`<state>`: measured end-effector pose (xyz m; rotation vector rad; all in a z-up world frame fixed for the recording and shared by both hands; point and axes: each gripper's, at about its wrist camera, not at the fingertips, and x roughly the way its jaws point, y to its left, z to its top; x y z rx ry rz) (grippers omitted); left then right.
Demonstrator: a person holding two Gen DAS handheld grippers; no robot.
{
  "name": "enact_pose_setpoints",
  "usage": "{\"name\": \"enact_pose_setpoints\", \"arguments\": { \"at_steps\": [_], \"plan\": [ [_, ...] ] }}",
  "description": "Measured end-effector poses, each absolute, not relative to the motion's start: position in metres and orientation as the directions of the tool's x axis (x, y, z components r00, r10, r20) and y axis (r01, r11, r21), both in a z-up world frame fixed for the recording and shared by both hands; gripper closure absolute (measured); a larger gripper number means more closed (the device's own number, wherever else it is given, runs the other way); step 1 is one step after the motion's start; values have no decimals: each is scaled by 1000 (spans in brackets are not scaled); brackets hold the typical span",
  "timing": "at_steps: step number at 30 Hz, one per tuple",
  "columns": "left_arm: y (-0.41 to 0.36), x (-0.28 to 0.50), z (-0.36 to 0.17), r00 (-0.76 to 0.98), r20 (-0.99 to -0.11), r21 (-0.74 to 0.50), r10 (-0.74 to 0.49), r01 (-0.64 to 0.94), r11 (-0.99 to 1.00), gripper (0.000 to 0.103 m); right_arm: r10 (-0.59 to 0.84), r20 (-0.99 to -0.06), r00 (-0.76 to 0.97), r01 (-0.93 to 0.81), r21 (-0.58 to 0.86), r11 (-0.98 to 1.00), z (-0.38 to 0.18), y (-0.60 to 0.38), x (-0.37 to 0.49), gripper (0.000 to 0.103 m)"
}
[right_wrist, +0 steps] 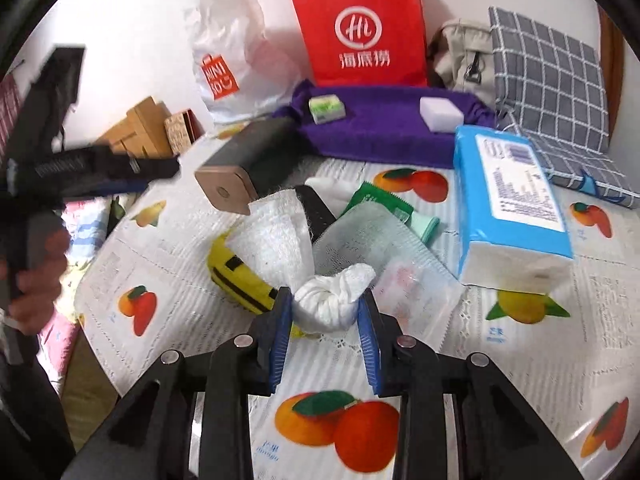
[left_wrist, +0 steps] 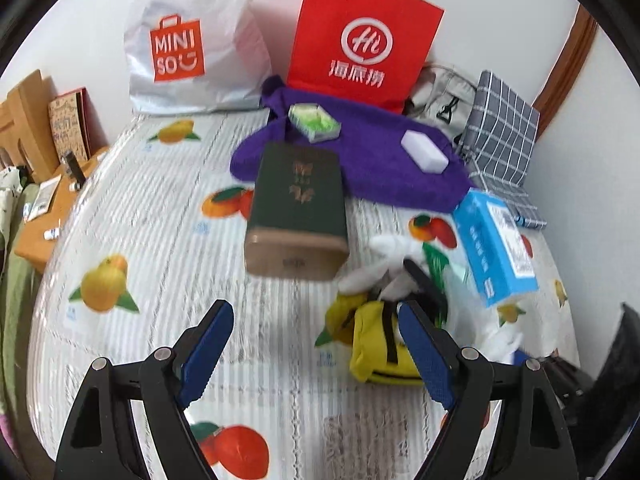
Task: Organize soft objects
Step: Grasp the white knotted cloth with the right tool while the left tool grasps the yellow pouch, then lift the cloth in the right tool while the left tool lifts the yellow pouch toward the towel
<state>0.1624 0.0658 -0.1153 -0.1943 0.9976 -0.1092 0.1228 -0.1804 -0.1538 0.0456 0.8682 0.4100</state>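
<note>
My right gripper (right_wrist: pixel 325 312) is shut on a bunched white cloth (right_wrist: pixel 332 300), just above the fruit-print table cover (right_wrist: pixel 192 276). Behind it lie a white bubble-wrap pouch (right_wrist: pixel 276 240), a clear packet (right_wrist: pixel 360 240), a yellow pouch with black stripes (right_wrist: pixel 236 276) and a green sachet (right_wrist: pixel 380 202). My left gripper (left_wrist: pixel 316 344) is open and empty over the cover (left_wrist: pixel 152 216), with its right finger next to the yellow pouch (left_wrist: pixel 376 340). A purple towel (left_wrist: pixel 372 160) at the back carries a green sponge (left_wrist: pixel 314 122) and a white sponge (left_wrist: pixel 425 151).
A dark green box (left_wrist: pixel 298 208) lies mid-table. A blue tissue pack (right_wrist: pixel 512 204) lies at the right. A red paper bag (right_wrist: pixel 360 28), a white Miniso bag (left_wrist: pixel 192 40), a beige bag (right_wrist: pixel 460 56) and a grey checked cushion (right_wrist: pixel 552 92) line the wall. Wooden items (left_wrist: pixel 28 120) stand left.
</note>
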Motion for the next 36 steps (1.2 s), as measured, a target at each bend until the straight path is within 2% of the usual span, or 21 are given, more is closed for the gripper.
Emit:
{"name": "enact_pose_setpoints", "arguments": {
  "at_steps": [7, 14, 16, 20, 21, 24, 28, 36],
  "plan": [
    [49, 155, -148, 498, -846, -216, -188, 2, 976, 21, 320, -719, 617, -286, 173, 942, -148, -206, 92, 71],
    [32, 163, -170, 493, -835, -290, -244, -18, 957, 25, 208, -764, 610, -170, 130, 977, -172, -252, 84, 71],
    [27, 168, -175, 496, -831, -301, -251, -22, 954, 33, 201, -773, 602, -149, 139, 979, -177, -260, 84, 71],
    [23, 173, -183, 484, -820, -353, -305, -8, 936, 73, 195, -776, 600, -118, 155, 981, -182, -274, 84, 71],
    [23, 172, -183, 482, -819, -359, -312, -6, 933, 80, 193, -776, 600, -113, 156, 981, -184, -276, 84, 71],
    [28, 165, -173, 493, -806, -373, -328, 7, 928, 90, 190, -780, 596, -106, 158, 982, -188, -278, 84, 71],
    [41, 153, -151, 519, -792, -364, -323, 23, 931, 90, 185, -783, 594, -101, 155, 983, -188, -275, 83, 71],
    [80, 120, -139, 517, -836, -239, -183, -44, 970, 90, 186, -780, 598, -114, 147, 983, -185, -267, 74, 71]
  ]
}}
